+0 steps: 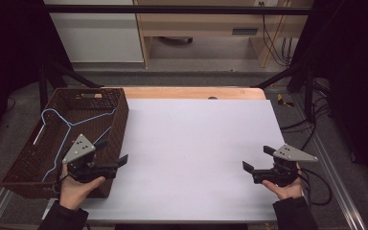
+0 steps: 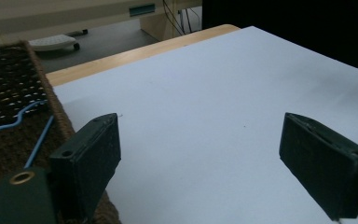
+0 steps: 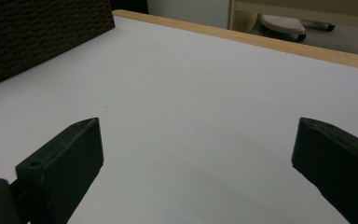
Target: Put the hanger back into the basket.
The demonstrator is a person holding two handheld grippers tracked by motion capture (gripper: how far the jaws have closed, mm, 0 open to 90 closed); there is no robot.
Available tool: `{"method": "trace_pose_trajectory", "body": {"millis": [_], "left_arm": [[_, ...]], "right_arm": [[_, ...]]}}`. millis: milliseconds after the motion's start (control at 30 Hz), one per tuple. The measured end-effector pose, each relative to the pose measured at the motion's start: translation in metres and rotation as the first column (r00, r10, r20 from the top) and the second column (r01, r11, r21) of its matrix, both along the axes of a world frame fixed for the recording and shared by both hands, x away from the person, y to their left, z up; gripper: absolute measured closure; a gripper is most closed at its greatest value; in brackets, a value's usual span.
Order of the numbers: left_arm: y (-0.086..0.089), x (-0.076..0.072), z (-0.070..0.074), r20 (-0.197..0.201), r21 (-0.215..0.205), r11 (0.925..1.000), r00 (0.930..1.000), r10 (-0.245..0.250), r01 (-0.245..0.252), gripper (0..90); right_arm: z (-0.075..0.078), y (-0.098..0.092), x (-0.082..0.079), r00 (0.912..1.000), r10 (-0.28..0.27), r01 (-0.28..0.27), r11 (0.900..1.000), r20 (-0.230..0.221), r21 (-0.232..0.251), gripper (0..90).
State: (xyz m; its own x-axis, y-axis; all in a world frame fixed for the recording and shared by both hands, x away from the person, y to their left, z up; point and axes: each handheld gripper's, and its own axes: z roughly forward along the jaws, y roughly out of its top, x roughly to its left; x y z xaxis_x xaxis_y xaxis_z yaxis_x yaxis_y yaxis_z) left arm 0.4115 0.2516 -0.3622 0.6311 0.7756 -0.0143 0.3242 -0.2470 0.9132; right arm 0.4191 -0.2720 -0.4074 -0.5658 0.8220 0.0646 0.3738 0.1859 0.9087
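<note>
White sheeting (image 1: 196,153) covers my table, both the left gripper (image 1: 111,158) and right gripper (image 1: 255,158) gaping empty, while at frame left the basket (image 1: 117,120) holds a blue wire hanger (image 1: 72,123), light, springy, best pinched at its neck.

blue hanger (image 1: 72,127) partly hidden behind left gripper (image 1: 111,154), basket (image 1: 120,115) near corner cut off

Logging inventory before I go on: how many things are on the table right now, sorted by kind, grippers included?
Brown woven basket: 1
Blue wire hanger, lying in the basket: 1
White sheet covering the tabletop: 1
Hand-held grippers, left hand-held gripper and right hand-held gripper, both with jaws apart: 2
Total: 5
</note>
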Motion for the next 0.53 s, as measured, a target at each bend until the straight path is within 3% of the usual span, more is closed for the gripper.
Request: {"method": "trace_pose_trajectory", "body": {"millis": [533], "left_arm": [[-0.012, 0.0, -0.022, -0.034, -0.011, 0.9993, 0.9987, -0.037, 0.037, 9.9]], "right_arm": [[-0.001, -0.003, 0.0, 1.0, 0.001, -0.001, 1.0, -0.001, 0.017, 2.7]]}}
